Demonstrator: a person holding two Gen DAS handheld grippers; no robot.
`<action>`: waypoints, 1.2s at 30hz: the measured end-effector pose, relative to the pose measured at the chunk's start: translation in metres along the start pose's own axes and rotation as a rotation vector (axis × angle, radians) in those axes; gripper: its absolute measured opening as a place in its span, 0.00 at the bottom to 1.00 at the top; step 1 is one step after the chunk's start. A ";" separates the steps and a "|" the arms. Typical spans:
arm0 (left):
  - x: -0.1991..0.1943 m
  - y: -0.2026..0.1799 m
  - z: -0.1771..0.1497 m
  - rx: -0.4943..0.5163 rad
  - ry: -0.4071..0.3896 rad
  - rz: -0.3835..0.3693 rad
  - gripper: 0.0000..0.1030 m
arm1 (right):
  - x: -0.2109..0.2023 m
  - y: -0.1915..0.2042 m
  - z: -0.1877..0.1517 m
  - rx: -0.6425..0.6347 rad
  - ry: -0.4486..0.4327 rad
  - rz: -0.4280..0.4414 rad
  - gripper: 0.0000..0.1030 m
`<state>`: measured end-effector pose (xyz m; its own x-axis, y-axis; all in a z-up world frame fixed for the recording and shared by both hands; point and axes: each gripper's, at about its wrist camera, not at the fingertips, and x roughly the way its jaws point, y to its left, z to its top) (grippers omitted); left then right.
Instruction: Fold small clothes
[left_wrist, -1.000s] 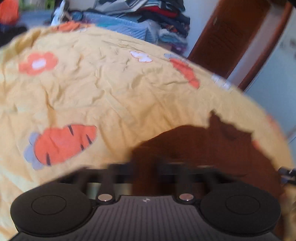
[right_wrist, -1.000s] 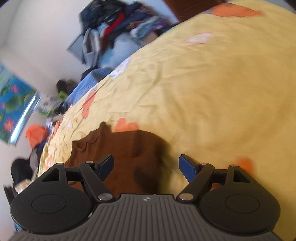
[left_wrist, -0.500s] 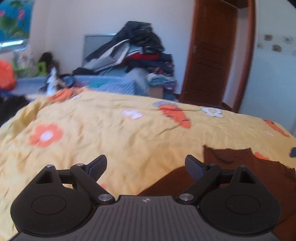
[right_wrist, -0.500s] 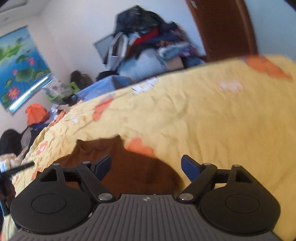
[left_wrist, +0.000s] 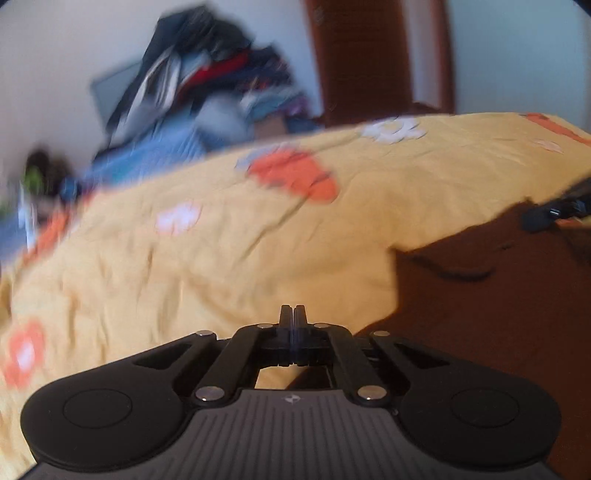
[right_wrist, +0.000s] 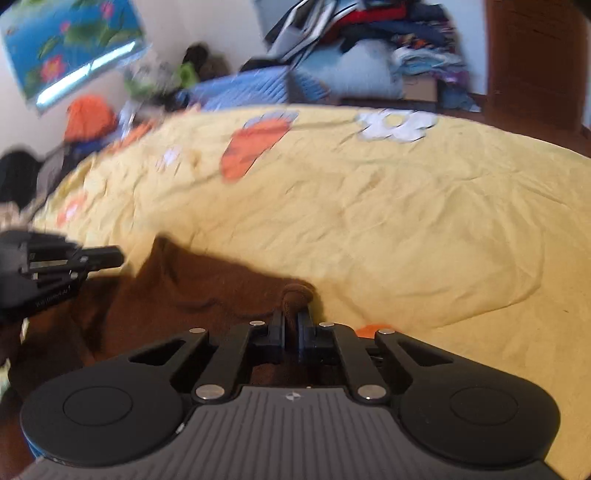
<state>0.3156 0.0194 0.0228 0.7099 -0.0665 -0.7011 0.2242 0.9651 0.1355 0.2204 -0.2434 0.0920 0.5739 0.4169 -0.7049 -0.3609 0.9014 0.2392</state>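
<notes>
ur left gripper jaws together, nothing btwn; right gripper clamped on brown garment fold, yellow bedsheet underneath.

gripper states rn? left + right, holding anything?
Left gripper: closed, nothing visible between its fingers.
Right gripper: closed on a pinched fold of the brown knit garment.

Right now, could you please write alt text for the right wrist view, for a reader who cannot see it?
The right gripper is shut on a bunched fold of a brown garment lying on a yellow bedsheet printed with carrots. The left gripper reaches in from the left edge.
</notes>
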 end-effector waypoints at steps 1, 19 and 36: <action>0.002 0.006 -0.006 -0.032 -0.031 0.001 0.00 | -0.003 -0.010 -0.003 0.025 -0.008 -0.019 0.08; -0.030 -0.027 -0.047 -0.067 -0.115 -0.020 0.60 | -0.034 0.033 -0.077 -0.099 -0.062 -0.259 0.98; -0.110 -0.043 -0.077 -0.176 -0.118 0.033 0.74 | -0.113 0.064 -0.119 0.006 -0.222 -0.260 1.00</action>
<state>0.1766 0.0051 0.0397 0.7904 -0.0528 -0.6104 0.0864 0.9959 0.0257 0.0449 -0.2473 0.1077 0.7925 0.1881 -0.5801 -0.1778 0.9812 0.0752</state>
